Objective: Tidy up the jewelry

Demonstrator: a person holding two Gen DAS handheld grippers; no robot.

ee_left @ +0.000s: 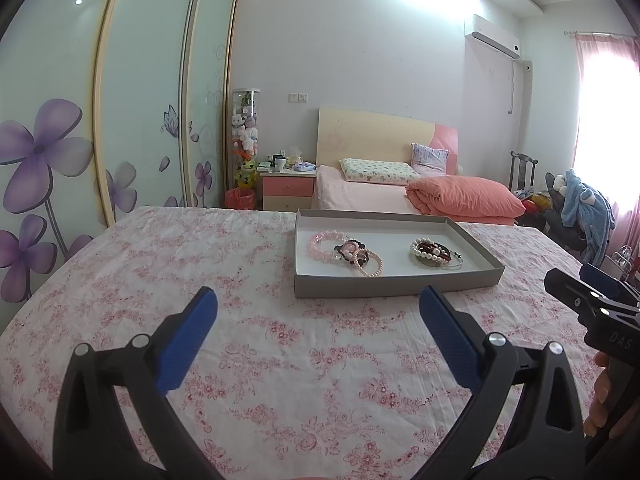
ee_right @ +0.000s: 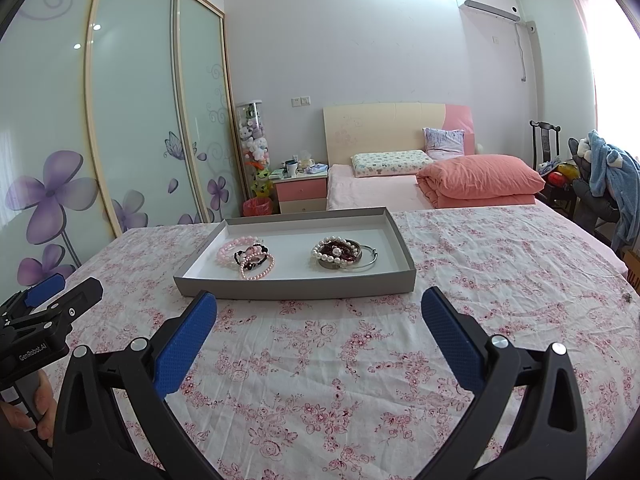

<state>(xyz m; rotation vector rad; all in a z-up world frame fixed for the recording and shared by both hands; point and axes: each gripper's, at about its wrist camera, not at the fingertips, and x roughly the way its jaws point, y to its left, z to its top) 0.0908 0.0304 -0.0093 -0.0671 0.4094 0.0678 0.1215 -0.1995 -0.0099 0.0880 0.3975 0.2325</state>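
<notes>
A: Where's the jewelry rn?

B: All in the grey tray w/ the white inside, sitting on the bench under the pink floral cloth. Two piles. Left pile: chunky pink bead bracelet, a dark bead one touching it, and a small pink pearl bracelet overlapping toward the front wall. Right pile: white pearl bracelet on top of dark red beads and a metal bangle poking out on the right. The piles are apart, bare white floor between them.

A: And your tongs?

B: Both released, nothing in either. Left tongs spread wide, blue pads over the cloth, short of the tray's front wall. Right tongs same deal, spread wide, pads just short of the tray; from that view the tray sits ahead, a bit left.

A: Touching anything?

B: Can't tell if they hover or brush the cloth. Not touching the tray.

A: See each other?

B: Yes. Right tongs show at the far right edge of the left view, my hand on the grip. Left ones show at the left edge of the right view, hand on the handle.

A: Behind the bench?

B: A bed w/ an orange folded quilt.
</notes>
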